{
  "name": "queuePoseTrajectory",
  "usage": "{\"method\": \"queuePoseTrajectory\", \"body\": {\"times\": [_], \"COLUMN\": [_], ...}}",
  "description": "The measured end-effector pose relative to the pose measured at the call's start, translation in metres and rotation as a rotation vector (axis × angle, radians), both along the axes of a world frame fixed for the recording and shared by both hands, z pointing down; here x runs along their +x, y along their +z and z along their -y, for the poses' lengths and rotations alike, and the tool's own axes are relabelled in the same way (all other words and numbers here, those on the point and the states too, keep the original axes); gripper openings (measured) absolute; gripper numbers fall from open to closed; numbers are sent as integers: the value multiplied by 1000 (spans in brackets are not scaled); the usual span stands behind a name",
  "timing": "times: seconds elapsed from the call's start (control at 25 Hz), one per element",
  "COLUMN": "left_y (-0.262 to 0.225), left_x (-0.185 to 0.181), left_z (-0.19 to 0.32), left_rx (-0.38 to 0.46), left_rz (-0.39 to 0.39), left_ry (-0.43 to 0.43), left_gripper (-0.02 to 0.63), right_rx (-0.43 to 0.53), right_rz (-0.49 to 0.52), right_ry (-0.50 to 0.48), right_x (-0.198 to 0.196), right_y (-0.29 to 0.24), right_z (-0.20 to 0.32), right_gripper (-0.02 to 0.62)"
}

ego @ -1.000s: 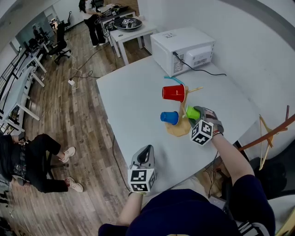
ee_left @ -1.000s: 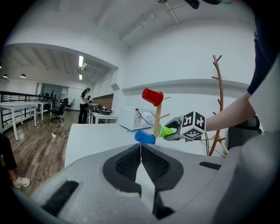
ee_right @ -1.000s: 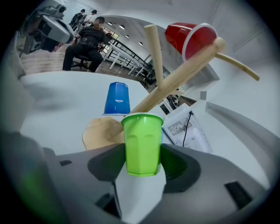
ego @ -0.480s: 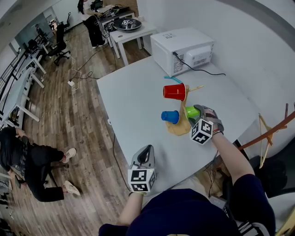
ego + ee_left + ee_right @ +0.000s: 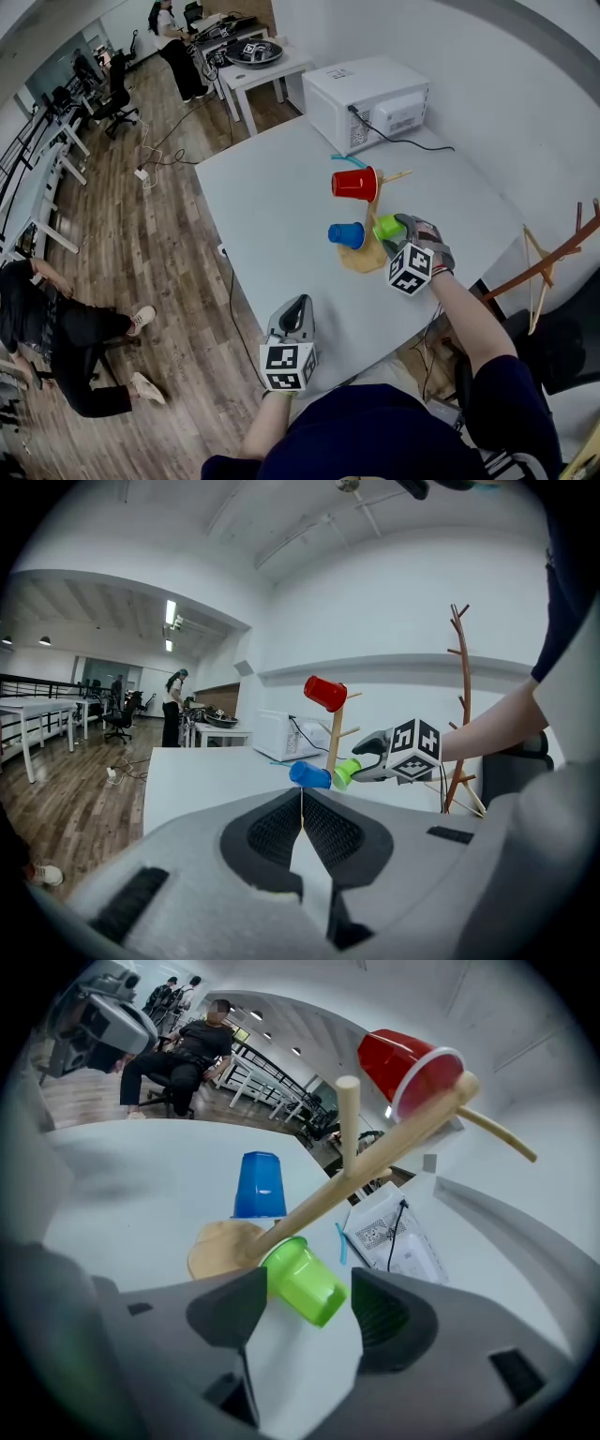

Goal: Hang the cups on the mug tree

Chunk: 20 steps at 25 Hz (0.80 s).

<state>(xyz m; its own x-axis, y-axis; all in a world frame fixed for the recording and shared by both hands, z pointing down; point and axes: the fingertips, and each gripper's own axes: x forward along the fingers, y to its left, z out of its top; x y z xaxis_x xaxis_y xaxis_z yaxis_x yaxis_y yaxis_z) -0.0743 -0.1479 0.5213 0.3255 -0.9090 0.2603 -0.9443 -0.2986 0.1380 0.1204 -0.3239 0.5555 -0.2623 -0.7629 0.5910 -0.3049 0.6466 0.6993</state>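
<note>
The mug tree [image 5: 375, 1171] stands on a round wooden base right of centre in the head view, on the pale grey tabletop [image 5: 272, 187], with a white microwave [image 5: 370, 103] above it in the frame. It is a bare wooden trunk with thin pegs slanting out.

Three plain plastic cups are at the tree. The red cup [image 5: 408, 1068] sits highest, tipped on its side with its mouth over an upper peg. The blue cup [image 5: 259, 1185] is low down, to the left of the trunk in the head view. The green cup [image 5: 387, 228], a bright lime and slightly tapered, lies tilted low on the right side, one end against the trunk.

The right gripper [image 5: 307, 1290] has its jaws spread around the green cup. The cup's rim is at or just beside the left pad, and a clear gap shows at the right pad, so the cup is not clamped.

The left gripper [image 5: 302, 808], at the lower middle of the head view and well apart from the tree, has its jaws clenched together with nothing between them.
</note>
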Motion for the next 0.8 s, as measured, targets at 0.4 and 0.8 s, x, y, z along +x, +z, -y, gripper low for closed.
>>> {"method": "queuePoseTrajectory", "body": {"times": [0.4,0.8], "left_y": [-2,-2], "left_x": [-3,-8], "left_z": [-8,-12], "left_rx": [-4,-6], "left_rz": [9,24], "left_ry": [37,86], "left_gripper": [20,20], "right_rx": [-34,-38], "right_rz": [233,358], "right_ry": [142,194], "right_x": [-3,-27], "right_y": [-15,-24], "right_z": [-23,-62], "right_gripper": [264,155]}}
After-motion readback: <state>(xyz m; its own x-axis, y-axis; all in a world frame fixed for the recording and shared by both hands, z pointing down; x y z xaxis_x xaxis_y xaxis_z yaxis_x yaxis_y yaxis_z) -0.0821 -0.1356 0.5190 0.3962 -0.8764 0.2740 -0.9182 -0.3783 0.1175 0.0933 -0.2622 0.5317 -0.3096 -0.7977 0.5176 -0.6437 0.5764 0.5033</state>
